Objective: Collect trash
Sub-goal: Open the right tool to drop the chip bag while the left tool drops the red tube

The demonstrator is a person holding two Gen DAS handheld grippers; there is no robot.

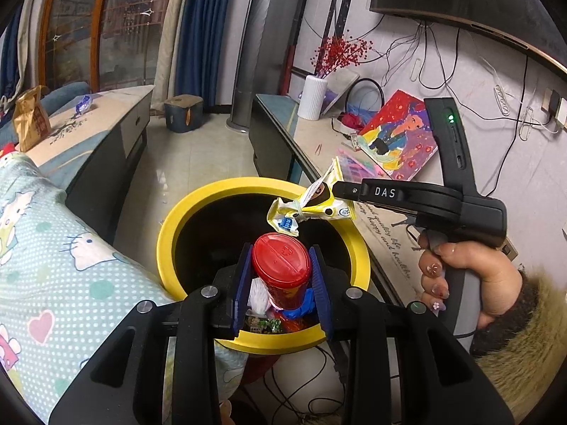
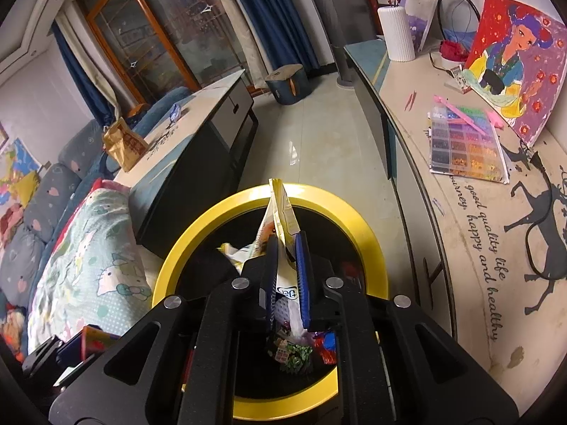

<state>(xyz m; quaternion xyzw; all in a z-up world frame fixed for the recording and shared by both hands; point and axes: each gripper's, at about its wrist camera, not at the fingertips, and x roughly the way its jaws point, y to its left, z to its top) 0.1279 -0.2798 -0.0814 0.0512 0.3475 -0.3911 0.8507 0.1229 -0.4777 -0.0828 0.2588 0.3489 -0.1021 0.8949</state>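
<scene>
Black arms of the left hand-held gripper [image 1: 281,276] fill the bottom of the left wrist view. Its blue fingers [image 1: 320,283] squeeze a red can [image 1: 281,269] with a red lid. The can is held tight, one finger on each side. It hangs right over the yellow bin [image 1: 166,226], which stands on the floor between a sofa and a long bench [image 1: 389,241].

Inside the bin lies other trash: something white, something blue and a small green and red wrapper [image 2: 294,352].

The right hand-held gripper [image 1: 336,188] reaches in from the right side of that view. A hand [image 1: 464,276] with painted nails holds its grey handle, and a furry sleeve [image 1: 524,336] covers the wrist. This gripper pinches a crumpled yellow and white wrapper [image 1: 312,205]. The jaws are very narrow, with only the thin wrapper between them. The wrapper hangs above the far right part of the bin's rim, just past the red can.

From the right wrist view the same wrapper [image 2: 280,212] sticks up between the blue fingers [image 2: 303,276], and the bin's dark mouth sits below it.

On the bench lean a bright painting [image 2: 517,67] and a white vase [image 2: 397,33] with red flowers. A box of coloured beads [image 2: 466,145] lies flat near them. A blanket [image 1: 53,255] with cartoon cats covers the sofa on the left.
</scene>
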